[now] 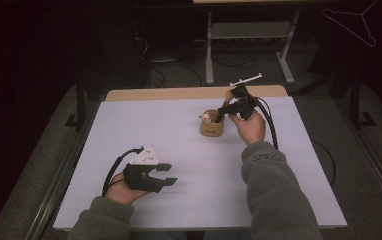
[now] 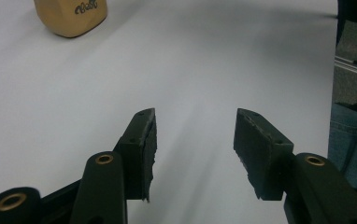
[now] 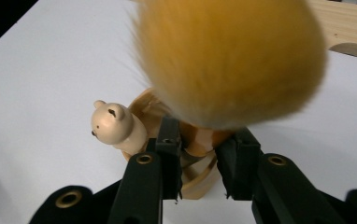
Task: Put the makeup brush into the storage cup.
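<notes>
A small wooden cup (image 1: 212,129) stands on the white table (image 1: 179,145) right of centre, with a little bear figure (image 1: 206,118) at its rim. My right gripper (image 1: 220,116) points down at the cup, shut on the wooden handle of a brush (image 1: 227,95). In the right gripper view the yellow bristle head (image 3: 228,60) looms blurred above the jaws, the right gripper (image 3: 199,163) hangs over the cup (image 3: 200,184), and the bear figure (image 3: 111,126) sits just left. My left gripper (image 1: 166,174) rests near the front left, open and holding nothing (image 2: 195,140). The cup (image 2: 71,16) lies far ahead of it.
A bare wooden strip (image 1: 179,93) runs along the table's far edge. Beyond it a desk frame (image 1: 249,45) and cables stand on the dark floor. A wire hanger (image 1: 359,22) hangs at the upper right. Metal rails (image 1: 374,165) flank the table.
</notes>
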